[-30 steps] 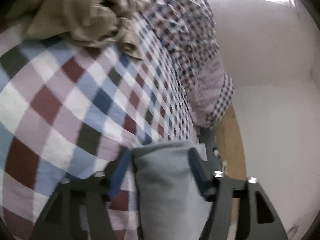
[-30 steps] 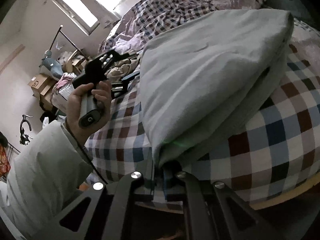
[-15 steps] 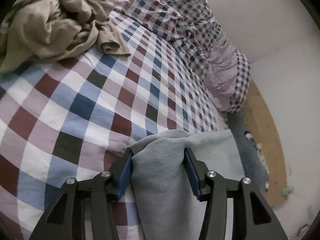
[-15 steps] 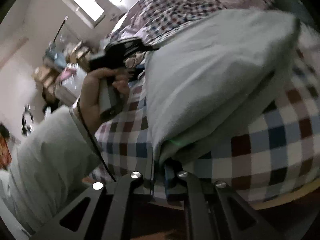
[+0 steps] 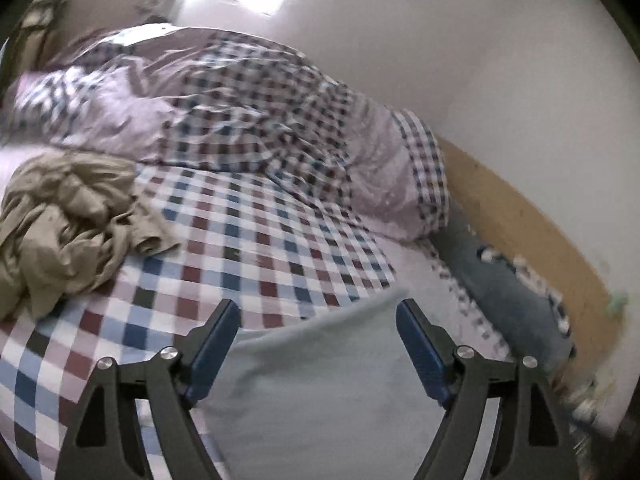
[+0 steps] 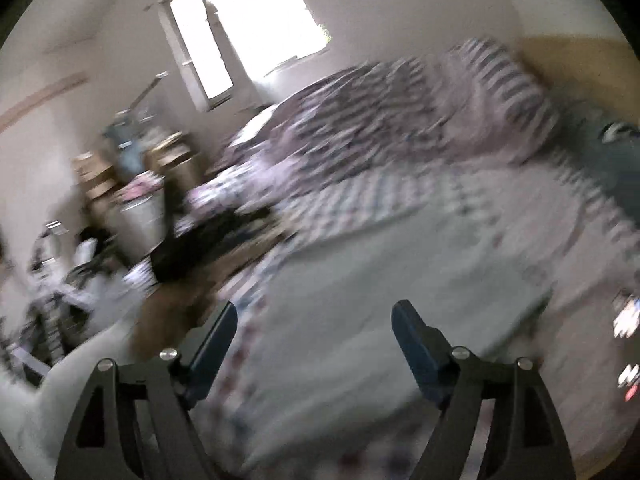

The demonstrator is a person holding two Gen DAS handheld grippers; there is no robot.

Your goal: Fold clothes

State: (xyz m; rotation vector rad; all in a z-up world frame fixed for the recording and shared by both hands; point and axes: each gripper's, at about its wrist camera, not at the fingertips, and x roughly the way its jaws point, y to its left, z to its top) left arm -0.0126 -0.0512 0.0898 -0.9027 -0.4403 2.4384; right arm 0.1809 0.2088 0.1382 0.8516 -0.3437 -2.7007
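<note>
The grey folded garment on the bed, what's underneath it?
The grey garment lies on the checked bedsheet, which shows around its edges. Whatever sits directly beneath the cloth is covered and cannot be seen. Both grippers' jaws have just opened, off it.

A home bedroom: bed (image 5: 256,240) under checked sheet; rumpled checked duvet (image 5: 248,120) against the wall; bright window (image 6: 256,20); cardboard boxes (image 6: 96,176) and clutter stacked beside it.
</note>
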